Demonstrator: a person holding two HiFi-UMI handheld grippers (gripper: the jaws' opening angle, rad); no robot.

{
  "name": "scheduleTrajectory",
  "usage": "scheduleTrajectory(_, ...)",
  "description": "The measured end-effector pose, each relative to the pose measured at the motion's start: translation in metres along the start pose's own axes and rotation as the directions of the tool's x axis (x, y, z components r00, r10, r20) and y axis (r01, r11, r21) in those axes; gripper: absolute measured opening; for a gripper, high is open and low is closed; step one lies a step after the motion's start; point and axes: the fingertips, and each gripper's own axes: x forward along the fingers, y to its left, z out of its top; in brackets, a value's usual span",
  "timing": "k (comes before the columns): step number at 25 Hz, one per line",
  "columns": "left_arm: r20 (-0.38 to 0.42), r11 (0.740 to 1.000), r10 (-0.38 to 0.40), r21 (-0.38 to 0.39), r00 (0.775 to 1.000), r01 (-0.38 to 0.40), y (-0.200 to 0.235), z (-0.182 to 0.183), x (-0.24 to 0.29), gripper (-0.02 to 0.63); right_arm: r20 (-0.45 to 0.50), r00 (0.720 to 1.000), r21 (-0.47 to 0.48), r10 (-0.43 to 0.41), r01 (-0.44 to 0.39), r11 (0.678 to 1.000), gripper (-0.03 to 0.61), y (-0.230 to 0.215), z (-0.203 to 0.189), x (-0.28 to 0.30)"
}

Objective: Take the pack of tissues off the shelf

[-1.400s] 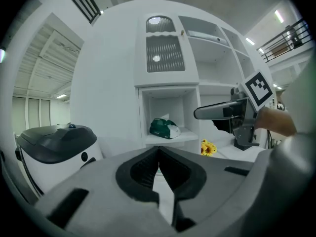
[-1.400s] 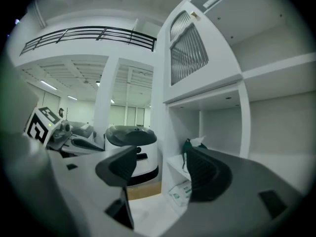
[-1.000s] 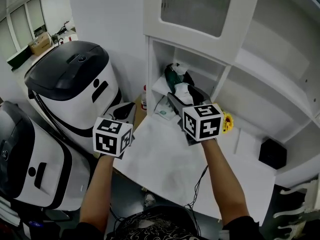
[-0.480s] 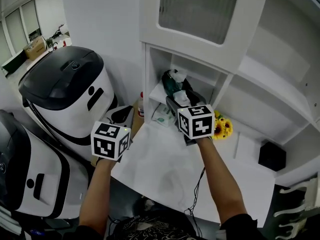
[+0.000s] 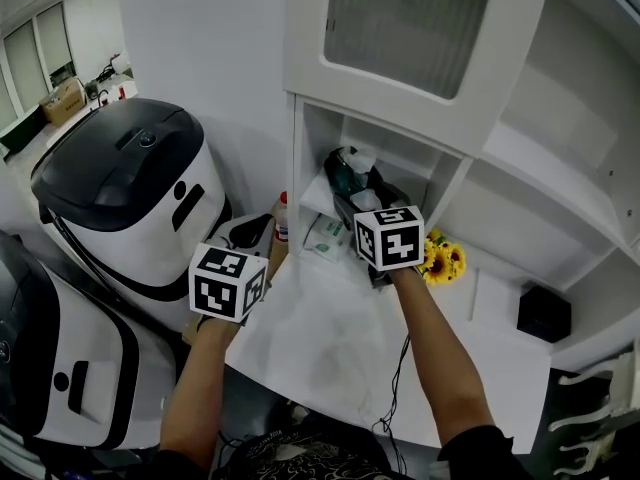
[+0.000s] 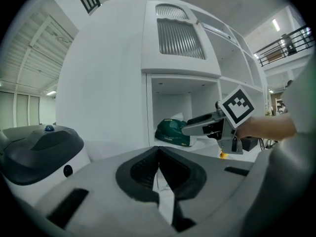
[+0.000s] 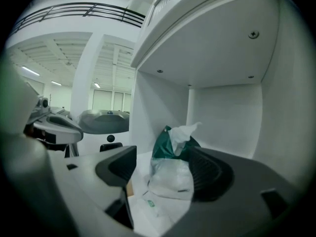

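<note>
I find the right tool (image 7: 163, 169) spread, pack of tissues (image 7: 164, 141) dead ahead on the shelf (image 7: 224, 117); left tool (image 6: 158, 153), pressed together, lies farther off.

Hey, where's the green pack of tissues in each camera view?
Head view: pack of tissues upper centre, inside the open cubby.
Left gripper view: centre-right, on the cubby floor.
Right gripper view: centre, straight ahead.
Shared landmark: the white cubby around it.

Your left gripper (image 6: 158, 176) & right gripper (image 7: 159, 171): grey bodies, black ribbed pads (image 7: 208, 176), white cubes (image 5: 228, 283) w/ black square markers; dark short sleeves (image 5: 482, 444).
</note>
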Motion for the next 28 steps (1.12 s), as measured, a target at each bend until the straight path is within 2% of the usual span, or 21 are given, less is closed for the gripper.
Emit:
scheduleTrajectory(7,0.004,0.999,-0.034,0.014,0.999,0.034,0.0,0.002,0.013,0.005,-0.048,0.999,-0.015,-0.022,0.021,1.0,0.314,0.001,-0.017,0.015)
scheduleTrajectory(22,-0.009,0.996,-0.071,0.045,0.997,0.071,0.0,0.0,0.023,0.005,-0.078,0.995,-0.055,-0.07,0.065,0.996,0.163,-0.006,-0.024,0.017)
scheduleTrajectory(28,-0.01,0.997,-0.06,0.048,0.998,0.06,0.009,0.0,0.015,0.005,-0.079,0.994,-0.043,-0.073,0.07,0.997,0.099,-0.005,-0.025,0.016)
